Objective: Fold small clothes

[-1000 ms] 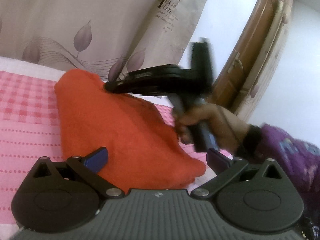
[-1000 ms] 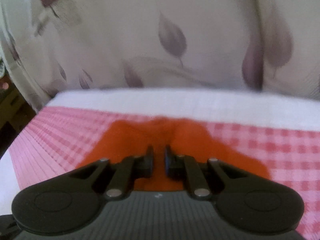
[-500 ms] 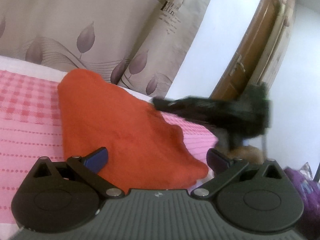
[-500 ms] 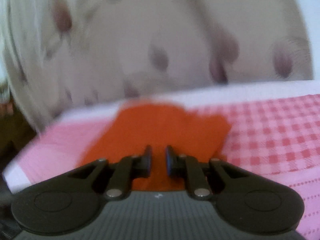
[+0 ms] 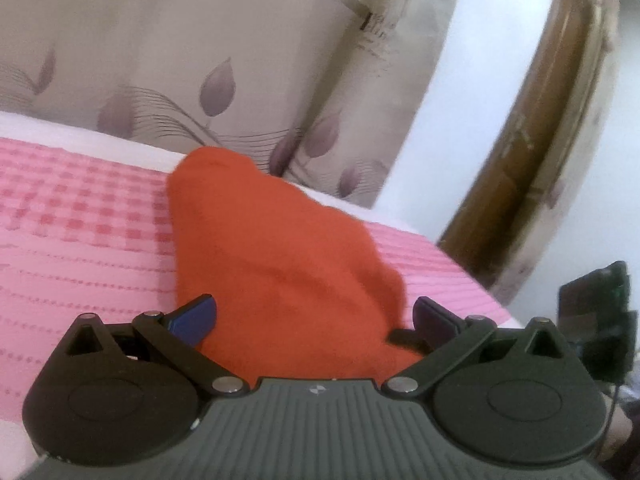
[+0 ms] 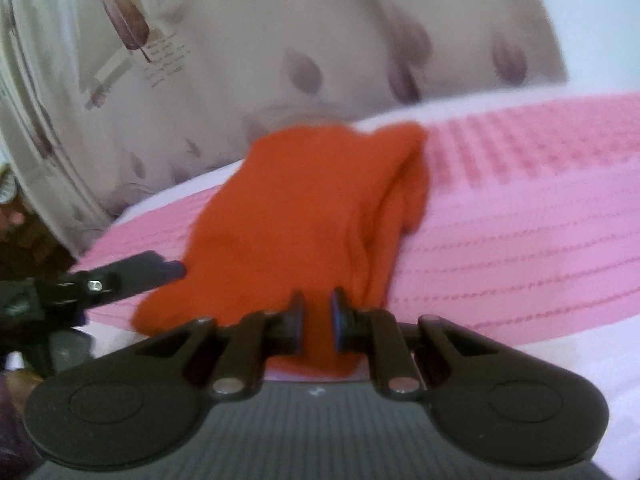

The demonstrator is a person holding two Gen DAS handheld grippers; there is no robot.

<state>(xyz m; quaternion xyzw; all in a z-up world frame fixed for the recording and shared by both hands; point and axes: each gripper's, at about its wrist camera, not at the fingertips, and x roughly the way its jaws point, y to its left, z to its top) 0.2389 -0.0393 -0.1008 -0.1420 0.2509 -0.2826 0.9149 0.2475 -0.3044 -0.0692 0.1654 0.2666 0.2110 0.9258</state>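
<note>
1. Orange cloth (image 5: 280, 264), folded over on itself, lies on a pink checked bedcover (image 5: 80, 240) near the bed's far edge, in front of a leaf-print curtain (image 5: 200, 60).
2. The left gripper (image 5: 316, 320) has its jaws spread wide at the near edge of the cloth; the blue fingertips (image 5: 196, 316) stand either side of it without pressing.
3. The right gripper (image 6: 318, 320) has its jaws drawn narrow over the near end of the cloth (image 6: 320, 208); whether they pinch fabric is unclear.
4. A wooden door (image 5: 532, 152) stands at the right.
</note>
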